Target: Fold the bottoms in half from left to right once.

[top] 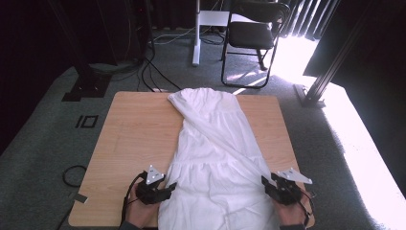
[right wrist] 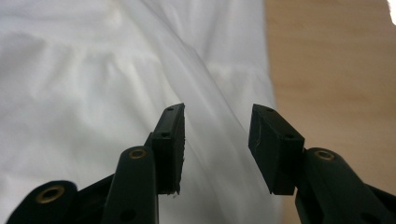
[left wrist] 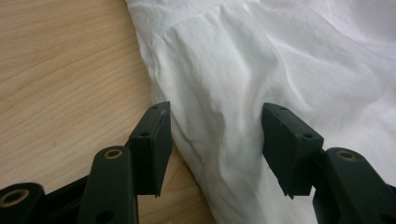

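One white dress (top: pixel 215 153) lies lengthwise down the middle of one wooden table (top: pixel 134 134), its near hem between the two tools and its narrow top far ahead of them at the table's back edge. A fold of cloth runs slantwise across it, from the far top down toward the right hand-held gripper (top: pixel 268 184). No label, brand or print can be read on the dress, the table or the tools.

There are two hand-held grippers, one in each of the person's hands. The left hand-held gripper (top: pixel 167 188) sits at the dress's left edge; in the left gripper view its jaws stand apart, with a ridge of the white cloth (left wrist: pixel 219 116) lying between and just ahead of them, the pads not pressing on it. The right hand-held gripper sits at the dress's right edge; in the right gripper view its jaws are likewise apart over the slanting fold (right wrist: pixel 215 107), gripping nothing.

Well beyond both, on the grey carpet, stands one black folding chair (top: pixel 251 33), and one white post (top: pixel 196 33) stands beside it.
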A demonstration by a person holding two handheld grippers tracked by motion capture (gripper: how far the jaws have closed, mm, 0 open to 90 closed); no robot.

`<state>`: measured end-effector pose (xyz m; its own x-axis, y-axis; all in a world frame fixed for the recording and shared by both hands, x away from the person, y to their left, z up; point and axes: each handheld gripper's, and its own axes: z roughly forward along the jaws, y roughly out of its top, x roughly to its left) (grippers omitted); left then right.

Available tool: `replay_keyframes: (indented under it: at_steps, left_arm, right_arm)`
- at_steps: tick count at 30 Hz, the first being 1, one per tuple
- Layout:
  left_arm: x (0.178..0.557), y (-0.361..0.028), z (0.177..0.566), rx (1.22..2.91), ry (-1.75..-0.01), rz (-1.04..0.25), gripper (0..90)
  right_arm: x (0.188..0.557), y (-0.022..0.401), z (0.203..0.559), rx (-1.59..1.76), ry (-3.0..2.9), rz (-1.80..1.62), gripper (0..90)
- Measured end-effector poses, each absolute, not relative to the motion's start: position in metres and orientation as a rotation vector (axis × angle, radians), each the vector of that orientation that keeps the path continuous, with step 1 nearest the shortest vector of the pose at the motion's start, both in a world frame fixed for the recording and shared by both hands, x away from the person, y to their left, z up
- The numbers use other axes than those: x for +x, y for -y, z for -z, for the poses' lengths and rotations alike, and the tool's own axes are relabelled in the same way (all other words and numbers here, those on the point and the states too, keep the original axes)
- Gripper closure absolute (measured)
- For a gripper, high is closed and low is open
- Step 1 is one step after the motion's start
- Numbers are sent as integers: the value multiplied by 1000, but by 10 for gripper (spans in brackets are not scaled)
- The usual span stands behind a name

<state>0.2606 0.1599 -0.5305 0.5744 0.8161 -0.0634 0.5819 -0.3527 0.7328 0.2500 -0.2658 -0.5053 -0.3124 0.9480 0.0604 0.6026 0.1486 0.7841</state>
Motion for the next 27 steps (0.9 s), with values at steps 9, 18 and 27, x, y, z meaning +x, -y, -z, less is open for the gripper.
replay_keyframes:
  at_steps: [9,18,27]
  left_arm:
    - [268,-161,532,2071,-1105,-422,444]
    - [273,-159,531,2071,-1102,-437,440]
    - [281,-159,531,2073,-1100,-431,434]
  right_arm:
    - [326,208,510,1292,-2145,-1026,452]
    - [369,168,512,1170,-2244,-919,394]
    - [391,169,513,1212,-2285,-906,900]
